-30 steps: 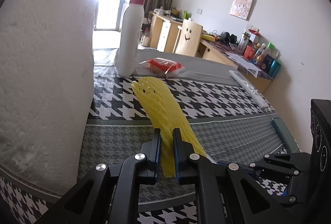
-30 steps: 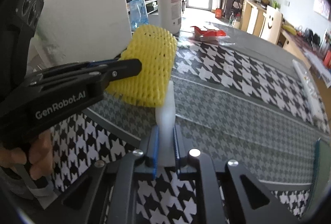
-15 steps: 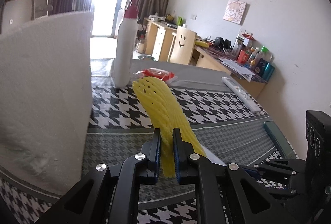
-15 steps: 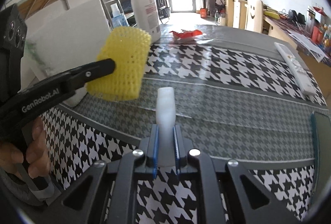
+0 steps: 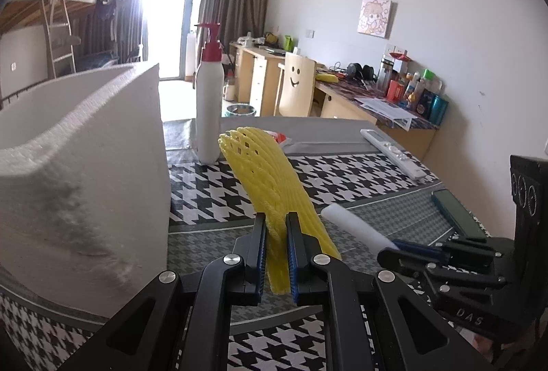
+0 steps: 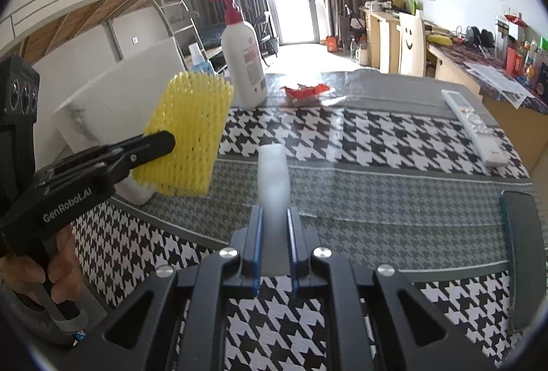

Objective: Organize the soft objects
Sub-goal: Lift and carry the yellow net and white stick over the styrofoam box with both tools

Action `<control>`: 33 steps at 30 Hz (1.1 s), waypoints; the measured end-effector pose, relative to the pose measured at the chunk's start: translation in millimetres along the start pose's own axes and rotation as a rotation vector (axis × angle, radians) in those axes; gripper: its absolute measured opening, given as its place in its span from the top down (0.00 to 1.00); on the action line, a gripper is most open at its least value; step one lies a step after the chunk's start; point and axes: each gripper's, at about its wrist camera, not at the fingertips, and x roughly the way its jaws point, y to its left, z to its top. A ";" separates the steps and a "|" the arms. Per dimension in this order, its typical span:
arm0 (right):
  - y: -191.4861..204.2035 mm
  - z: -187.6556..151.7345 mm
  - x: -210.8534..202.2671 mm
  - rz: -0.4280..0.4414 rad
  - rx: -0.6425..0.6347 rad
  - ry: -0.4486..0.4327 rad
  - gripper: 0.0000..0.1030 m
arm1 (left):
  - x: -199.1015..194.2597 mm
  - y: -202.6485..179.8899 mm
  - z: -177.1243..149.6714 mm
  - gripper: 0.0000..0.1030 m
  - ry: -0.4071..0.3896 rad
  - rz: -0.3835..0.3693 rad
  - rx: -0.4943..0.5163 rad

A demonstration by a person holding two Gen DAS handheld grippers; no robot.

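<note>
You are in a lived-in dormitory-style room: a metal bunk bed (image 6: 113,8) by the curtained balcony door (image 5: 178,8), wooden desks (image 5: 260,76) cluttered with bottles, and a smiley-face chair (image 5: 296,86) behind your houndstooth-covered surface (image 6: 376,138).

On the side of my left gripper (image 6: 156,145), down at eight o'clock in the right wrist view, I read "GenRobot.AI" in white letters. On the body of my right gripper (image 5: 387,252), at five o'clock in the left wrist view, stands "DAS". The white pump bottle (image 6: 244,61), near twelve o'clock, carries a pink label, but its print is too small for me to read. I can read nothing else.
</note>
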 end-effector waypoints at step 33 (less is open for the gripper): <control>15.7 26.7 -55.2 -0.039 -0.028 -0.208 0.84 | -49.8 -4.3 22.4 0.89 -0.127 0.026 0.103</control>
